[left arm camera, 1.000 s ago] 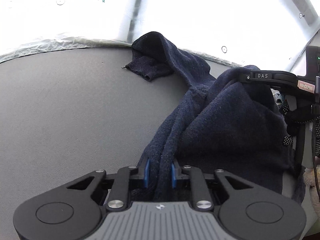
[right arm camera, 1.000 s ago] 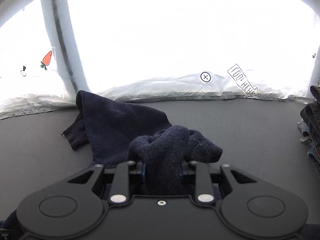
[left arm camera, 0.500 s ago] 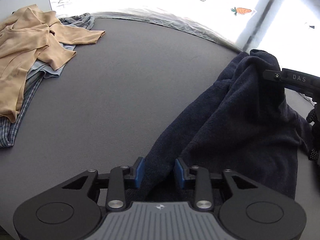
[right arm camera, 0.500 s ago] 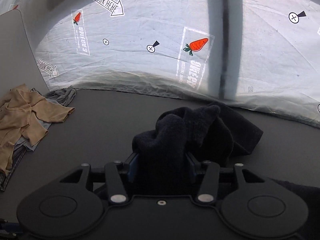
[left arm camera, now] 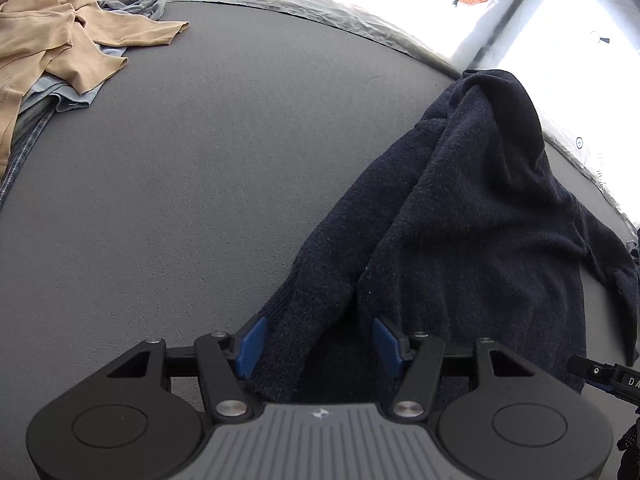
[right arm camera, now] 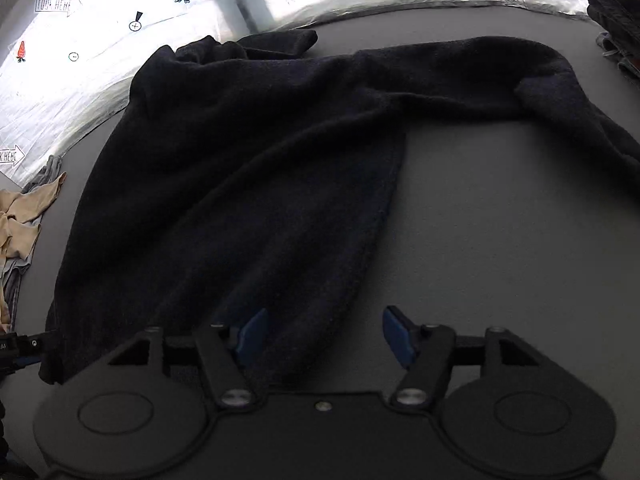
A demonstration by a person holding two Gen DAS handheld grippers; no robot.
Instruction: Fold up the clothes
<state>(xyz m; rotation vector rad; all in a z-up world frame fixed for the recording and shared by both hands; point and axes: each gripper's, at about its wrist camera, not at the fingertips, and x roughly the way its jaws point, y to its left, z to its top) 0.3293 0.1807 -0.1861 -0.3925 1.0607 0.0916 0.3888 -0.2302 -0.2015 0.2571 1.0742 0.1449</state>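
Hovering low over the grey table (left arm camera: 208, 168), the left gripper (left arm camera: 318, 342) has its blue pads spread wide, a bunched edge of the navy sweater (left arm camera: 472, 216) lying loose between them, not pinched. The right gripper (right arm camera: 326, 334) is spread just as wide, the sweater's hem (right arm camera: 376, 240) running down between its fingers, with bare table under the right pad. From there the sweater (right arm camera: 240, 152) spreads flat across the table toward the far edge, one sleeve (right arm camera: 540, 80) trailing off to the right. Open grey surface lies left of the left gripper, up to a heap of tan clothes (left arm camera: 60, 40) at the far left corner.
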